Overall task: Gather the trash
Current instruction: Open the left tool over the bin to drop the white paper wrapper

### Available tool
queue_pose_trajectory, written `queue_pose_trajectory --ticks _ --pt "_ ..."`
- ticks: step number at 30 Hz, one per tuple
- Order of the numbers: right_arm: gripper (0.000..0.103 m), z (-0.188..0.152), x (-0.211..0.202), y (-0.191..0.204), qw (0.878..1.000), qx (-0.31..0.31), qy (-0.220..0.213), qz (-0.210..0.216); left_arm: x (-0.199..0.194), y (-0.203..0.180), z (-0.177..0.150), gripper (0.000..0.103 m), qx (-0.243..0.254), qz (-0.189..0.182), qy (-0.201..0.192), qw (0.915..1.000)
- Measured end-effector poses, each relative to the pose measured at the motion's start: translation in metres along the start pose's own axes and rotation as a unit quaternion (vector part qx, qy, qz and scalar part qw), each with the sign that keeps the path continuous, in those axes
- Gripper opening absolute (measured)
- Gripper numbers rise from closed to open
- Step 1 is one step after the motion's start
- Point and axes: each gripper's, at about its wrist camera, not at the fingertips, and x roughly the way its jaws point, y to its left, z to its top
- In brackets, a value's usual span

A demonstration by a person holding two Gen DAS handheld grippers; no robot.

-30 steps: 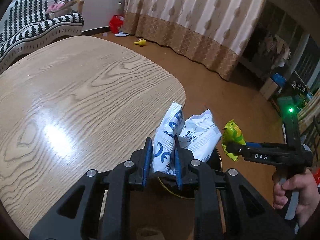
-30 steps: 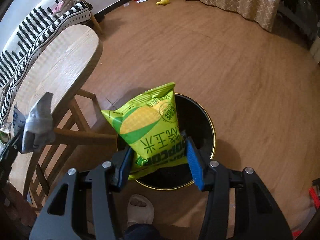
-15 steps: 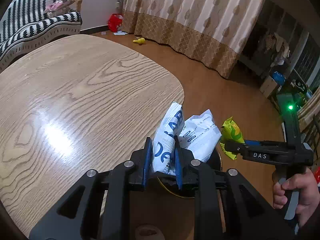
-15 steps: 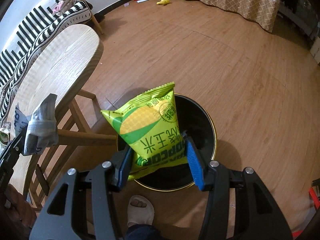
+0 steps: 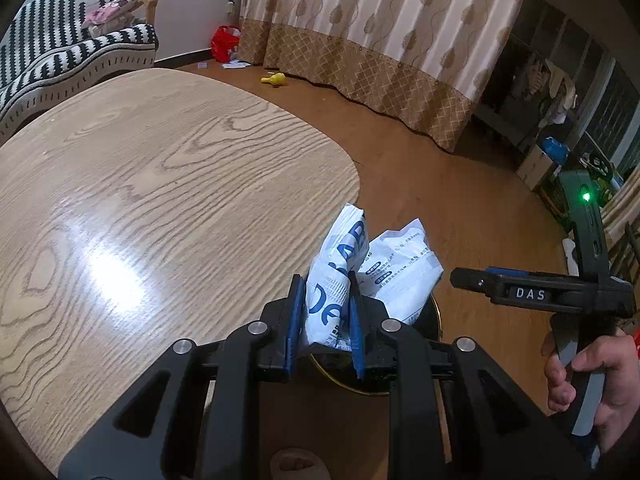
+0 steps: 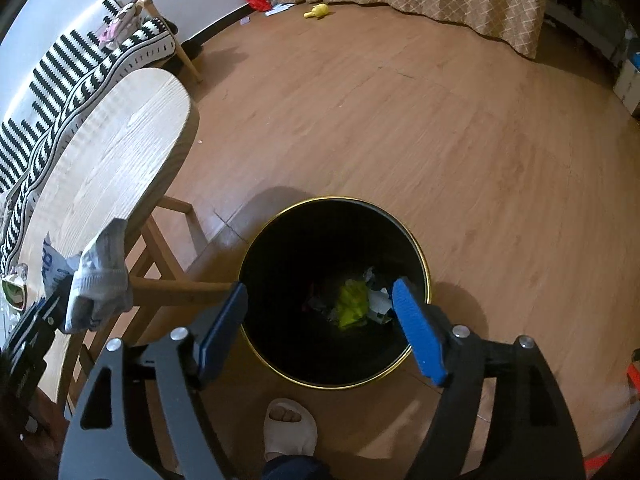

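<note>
Left gripper [image 5: 326, 320] pinching white packet [image 5: 338, 280] low down, near its bottom seam; blue pads pressed flat against both faces. Packet held in the air past the tabletop [image 5: 160, 200] edge, above the near side of the black bin [image 6: 334, 292]. Long axis roughly upright, leaning slightly away from the camera; free end pointing up, blue lettering running along the length. Second lobe of the packet folding off to the right, crumpled. Judged light, thin, soft film: creases under the pads, no stiffness to speak of, probably slick. Present hold close to the seam looks adequate; a wider bite across the bunched middle would likely slip less. Right gripper [image 6: 320, 320] spread wide, nothing between the pads, poised over the bin mouth. Yellow-green snack bag [image 6: 352, 304] lying at the bin bottom among other scraps. Likely to drop limply and flutter on release, so release best directly over the opening.
</note>
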Motion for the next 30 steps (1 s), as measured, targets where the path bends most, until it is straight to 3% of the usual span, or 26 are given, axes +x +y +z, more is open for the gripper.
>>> queue_pose_trajectory --ticks 11,18,20,21,22,30 --pt "0.077 0.001 -0.016 -0.023 0.998 0.045 -0.031 -0.011 0.044 -0.04 -0.012 0.02 0.047 -0.032 0.039 0.9976" --pt "0.077 -0.003 -0.021 -0.032 0.998 0.051 -0.038 -0.019 0.065 -0.05 -0.016 0.022 0.051 -0.046 0.058 0.996" --pt "0.078 -0.003 -0.023 -0.036 0.997 0.06 -0.042 -0.015 0.068 -0.052 -0.016 0.047 0.052 -0.048 0.061 0.9957" --pt "0.08 -0.003 -0.024 -0.037 0.997 0.061 -0.045 -0.015 0.067 -0.052 -0.017 0.07 0.05 -0.048 0.053 0.9962" --pt "0.08 -0.003 -0.026 -0.038 0.997 0.061 -0.049 -0.016 0.065 -0.053 -0.015 0.076 0.049 -0.049 0.046 0.9966" --pt "0.081 -0.004 -0.028 -0.03 0.997 0.047 -0.053 -0.015 0.049 -0.048 -0.012 0.077 0.039 -0.054 0.031 0.9973"
